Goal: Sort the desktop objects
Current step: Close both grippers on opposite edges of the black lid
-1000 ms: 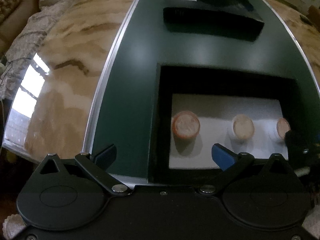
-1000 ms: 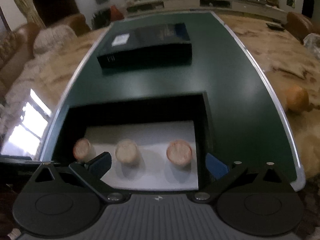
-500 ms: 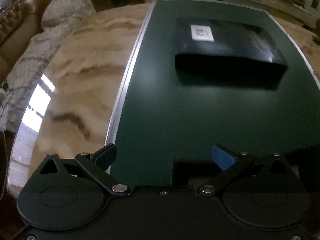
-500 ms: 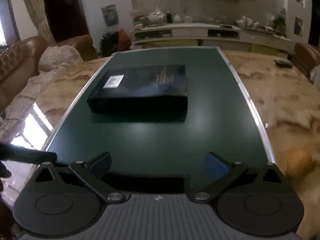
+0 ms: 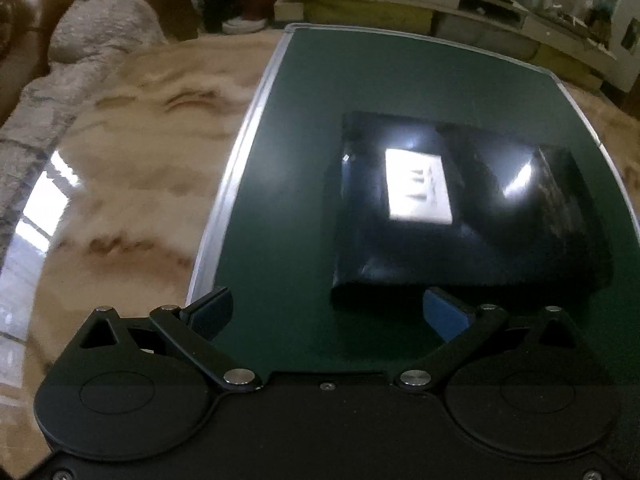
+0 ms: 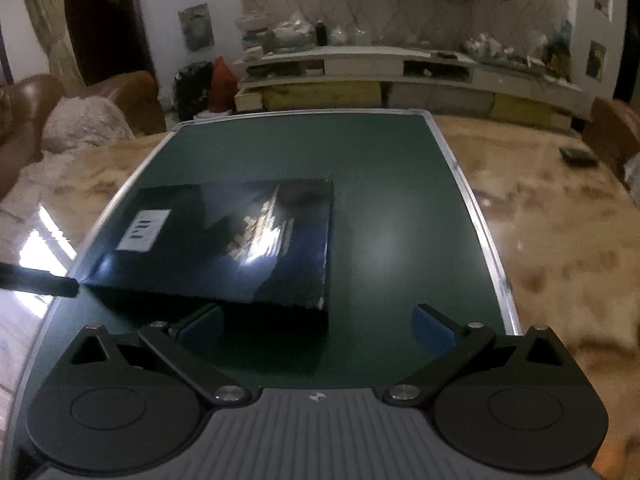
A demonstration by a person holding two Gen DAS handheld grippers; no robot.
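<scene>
A glossy black box [image 5: 460,216] with a white label [image 5: 418,186] lies flat on the dark green mat [image 5: 304,128]. It also shows in the right wrist view [image 6: 224,244] on the mat [image 6: 400,220]. My left gripper [image 5: 328,316] is open and empty, just short of the box's near left corner. My right gripper [image 6: 316,324] is open and empty, just short of the box's near right corner. The tip of the left gripper [image 6: 44,284] pokes in at the left edge of the right wrist view. The open tray with the small cups is out of view.
The mat has a silver rim [image 5: 228,188] and lies on a glossy marble table [image 5: 112,184]. A small dark object [image 6: 578,155] lies on the table at the far right. Brown sofas [image 6: 36,108] and a low cabinet [image 6: 400,76] stand beyond the table.
Both grippers have moved forward over the mat, away from the tray with the cups, which has dropped out of view. The black box is now close in front of both.
</scene>
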